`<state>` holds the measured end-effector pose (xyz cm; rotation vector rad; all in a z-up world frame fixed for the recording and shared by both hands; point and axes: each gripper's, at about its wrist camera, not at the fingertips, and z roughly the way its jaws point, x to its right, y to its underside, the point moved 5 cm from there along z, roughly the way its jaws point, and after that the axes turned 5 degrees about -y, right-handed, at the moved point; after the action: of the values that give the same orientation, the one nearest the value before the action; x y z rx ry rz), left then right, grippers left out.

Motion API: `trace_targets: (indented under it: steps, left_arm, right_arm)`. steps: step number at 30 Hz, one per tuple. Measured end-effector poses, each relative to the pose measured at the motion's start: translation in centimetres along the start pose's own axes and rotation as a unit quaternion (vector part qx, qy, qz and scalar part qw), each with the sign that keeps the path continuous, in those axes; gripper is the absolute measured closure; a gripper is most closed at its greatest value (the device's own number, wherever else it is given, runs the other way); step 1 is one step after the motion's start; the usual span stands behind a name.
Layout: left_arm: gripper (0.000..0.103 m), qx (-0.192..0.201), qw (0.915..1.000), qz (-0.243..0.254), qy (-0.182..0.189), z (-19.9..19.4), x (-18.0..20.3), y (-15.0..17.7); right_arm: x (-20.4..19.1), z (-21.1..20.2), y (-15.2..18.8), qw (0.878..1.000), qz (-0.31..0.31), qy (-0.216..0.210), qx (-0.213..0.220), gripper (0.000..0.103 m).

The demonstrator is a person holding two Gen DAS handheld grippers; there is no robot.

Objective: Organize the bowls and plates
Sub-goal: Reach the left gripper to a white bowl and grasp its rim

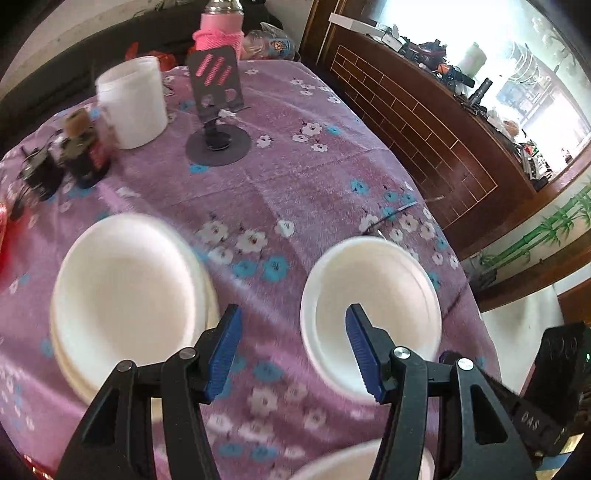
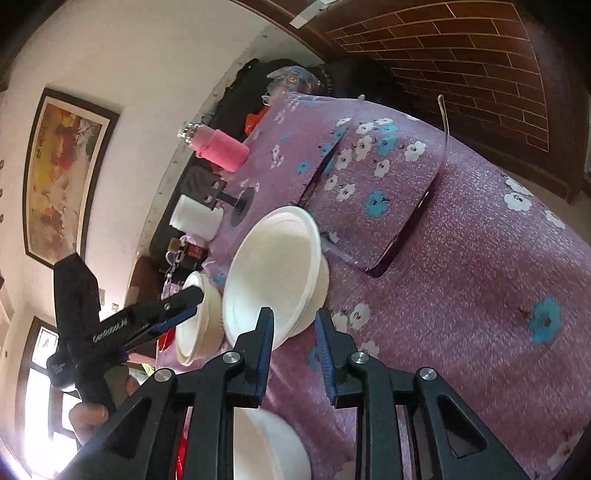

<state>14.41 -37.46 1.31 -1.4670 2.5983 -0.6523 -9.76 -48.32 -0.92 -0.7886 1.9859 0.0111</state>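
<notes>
Left wrist view: stack of plates (image 1: 125, 295) lies at left on the table (image 1: 295, 177); left tongs (image 1: 293, 332) stand apart, empty, above the cloth; single bowl (image 1: 373, 310) sits at right. Right wrist view: right tongs (image 2: 295, 325) are apart, beside the bowl's rim, not touching it.

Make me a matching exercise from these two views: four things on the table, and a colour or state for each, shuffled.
Things:
1. bottle sleeve
2. phone stand
3. tablecloth
4. left tool

Colour or state:
A. purple with flowers
B. open, holding nothing
C. pink
D. dark grey, upright

Pairs: 1-C, 2-D, 3-A, 4-B
</notes>
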Motion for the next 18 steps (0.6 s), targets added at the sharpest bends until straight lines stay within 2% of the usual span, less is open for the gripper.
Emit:
trace_targets:
  steps: [3,4,6,8,9,10,12,18]
  left_arm:
    - [0.048,-0.011,0.9998,-0.01,0.014,1.9,0.1,-1.0]
    - [0.054,-0.016,0.9996,-0.011,0.018,2.4,0.1,-1.1]
    - [0.089,-0.035,0.999,-0.005,0.026,3.8,0.6,-1.0]
    - [0.09,-0.044,0.9985,-0.003,0.032,4.4,1.1,-0.6]
    - [0.091,-0.039,0.9988,0.003,0.029,4.2,1.3,-0.5]
    - [0.091,-0.033,0.9991,0.009,0.027,3.8,1.5,-0.3]
    - [0.092,-0.023,0.9993,0.012,0.026,2.8,1.6,-0.1]
    - [0.092,0.023,0.9994,0.016,0.021,-3.2,1.2,1.5]
  right_arm:
    - [0.4,1.0,-0.5,1.0,0.004,0.003,-0.003,0.078]
    - [0.4,1.4,-0.6,1.0,0.004,0.004,-0.005,0.078]
    - [0.7,2.2,-0.7,1.0,0.006,0.007,-0.007,0.078]
    - [0.5,2.7,-0.7,1.0,0.0,0.001,-0.008,0.078]
    - [0.4,2.7,-0.7,1.0,-0.005,0.006,-0.004,0.08]
    - [0.1,2.7,-0.7,1.0,-0.014,0.01,-0.004,0.086]
    - [-0.4,2.2,-0.5,1.0,-0.022,0.012,0.002,0.086]
    - [-3.9,-0.6,0.8,0.998,-0.056,-0.014,0.019,0.086]
